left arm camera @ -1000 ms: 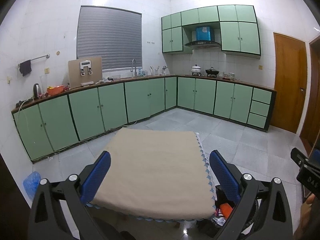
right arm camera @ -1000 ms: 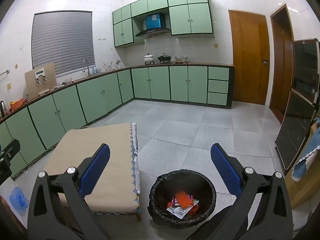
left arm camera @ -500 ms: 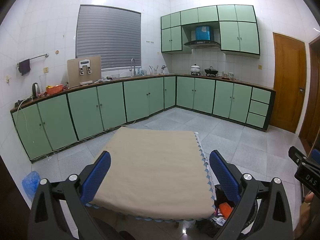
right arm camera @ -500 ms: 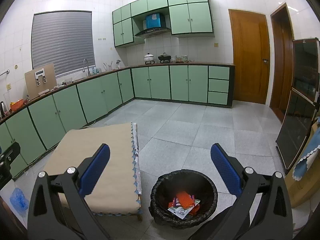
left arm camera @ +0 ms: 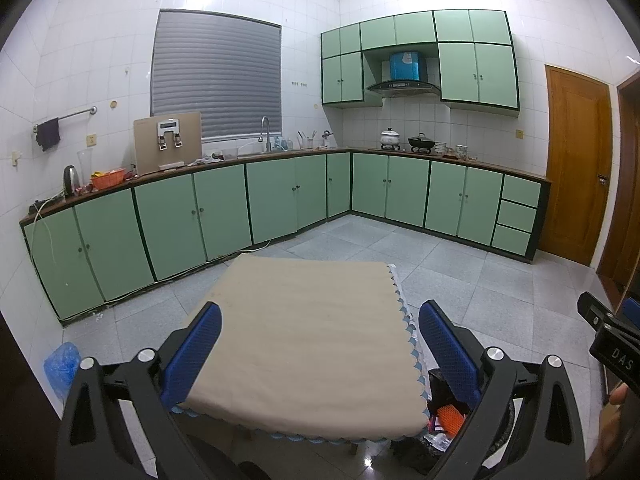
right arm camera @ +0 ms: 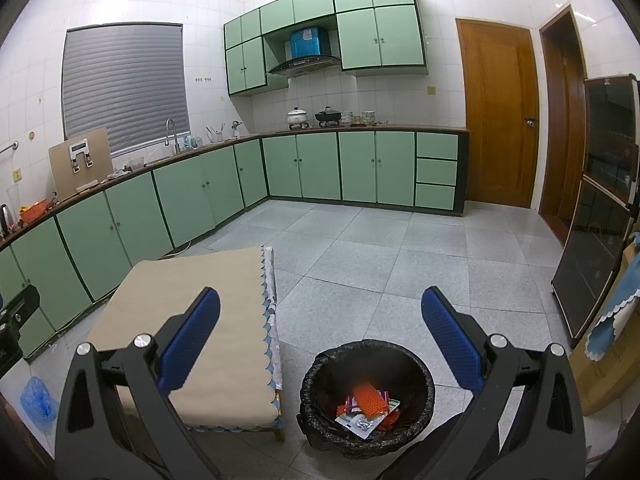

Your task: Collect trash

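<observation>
Trash (right arm camera: 366, 402) is lying in the black-lined bin (right arm camera: 320, 368) just below the right tool (right arm camera: 320, 344), whose blue pads are standing wide apart and holding nothing. The left tool (left arm camera: 320, 344) is likewise spread and empty, hanging over the cloth-covered table (left arm camera: 304, 320) ahead of it (bare, as far as both views show). Before stopping, scanning the floor (right arm camera: 380, 248) farther out for stray pieces seems wise; collection looks nearly finished.

White-tiled walls (left arm camera: 100, 40); pale green L-shaped base cabinets (left arm camera: 272, 200); grey speckled floor tiles (right arm camera: 380, 248); grey shuttered window (left arm camera: 216, 80); brown wooden door (right arm camera: 498, 116).
</observation>
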The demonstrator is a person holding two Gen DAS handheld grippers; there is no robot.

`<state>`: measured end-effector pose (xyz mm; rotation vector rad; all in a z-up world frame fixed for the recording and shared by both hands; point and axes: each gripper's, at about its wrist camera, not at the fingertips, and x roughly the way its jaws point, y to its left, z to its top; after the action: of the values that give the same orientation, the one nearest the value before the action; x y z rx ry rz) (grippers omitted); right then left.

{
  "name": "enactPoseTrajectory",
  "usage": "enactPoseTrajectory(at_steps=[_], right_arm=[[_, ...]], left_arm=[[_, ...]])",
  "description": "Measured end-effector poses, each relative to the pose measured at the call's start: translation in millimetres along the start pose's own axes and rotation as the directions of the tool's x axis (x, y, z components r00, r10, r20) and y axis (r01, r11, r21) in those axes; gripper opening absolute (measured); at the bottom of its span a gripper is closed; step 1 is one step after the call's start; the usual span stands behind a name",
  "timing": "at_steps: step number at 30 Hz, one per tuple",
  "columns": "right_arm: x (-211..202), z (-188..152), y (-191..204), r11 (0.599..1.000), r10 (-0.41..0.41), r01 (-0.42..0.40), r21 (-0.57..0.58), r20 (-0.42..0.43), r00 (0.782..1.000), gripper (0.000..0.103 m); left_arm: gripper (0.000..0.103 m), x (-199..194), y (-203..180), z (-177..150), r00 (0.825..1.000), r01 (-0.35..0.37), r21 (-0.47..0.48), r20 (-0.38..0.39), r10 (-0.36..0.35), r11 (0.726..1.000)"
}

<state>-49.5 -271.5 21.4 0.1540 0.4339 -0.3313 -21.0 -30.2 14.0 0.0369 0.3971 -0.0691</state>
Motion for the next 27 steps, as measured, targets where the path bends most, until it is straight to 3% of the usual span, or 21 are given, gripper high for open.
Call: enactPoseTrajectory(at_steps=[27], right_arm=[[3.6, 1.9, -2.7, 1.000, -0.003, 0.003, -0.003, 0.006, 1.000, 0.098]], left_arm=[[0.097, 1.0, -5.5, 3.0, 1.000, 0.010, 0.000, 0.005, -0.010, 1.000]])
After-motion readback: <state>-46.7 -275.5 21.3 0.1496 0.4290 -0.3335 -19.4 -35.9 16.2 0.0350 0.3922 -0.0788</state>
